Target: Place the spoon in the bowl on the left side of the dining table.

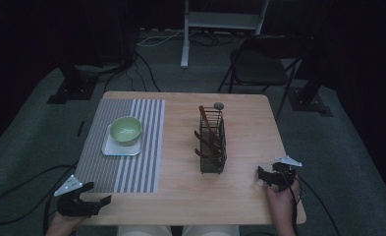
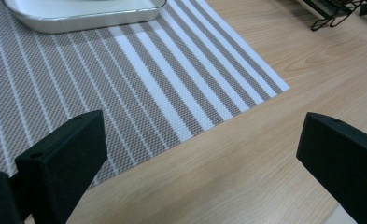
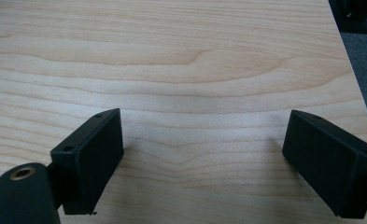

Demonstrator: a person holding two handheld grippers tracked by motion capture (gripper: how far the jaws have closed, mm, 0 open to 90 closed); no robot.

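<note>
Wire caddy (image 1: 212, 147) stands mid surface (image 1: 239, 196), right of the striped placemat (image 1: 131, 162), holding brown utensils (image 1: 207, 132); it's the nearest thing to the right tongs (image 1: 269, 177). Likely light and stiff, open mesh, may tip or slide if pushed; best taken by the top rim wire. Green bowl (image 1: 126, 130) sits on a white tray (image 1: 113, 149) on the mat. Small grey pebble-like thing (image 1: 218, 105) behind the caddy. Left tongs (image 1: 90, 202) low at the near-left corner, jaws wide apart, empty. Right tongs near the right edge, jaws apart, empty, over bare wood.
</note>
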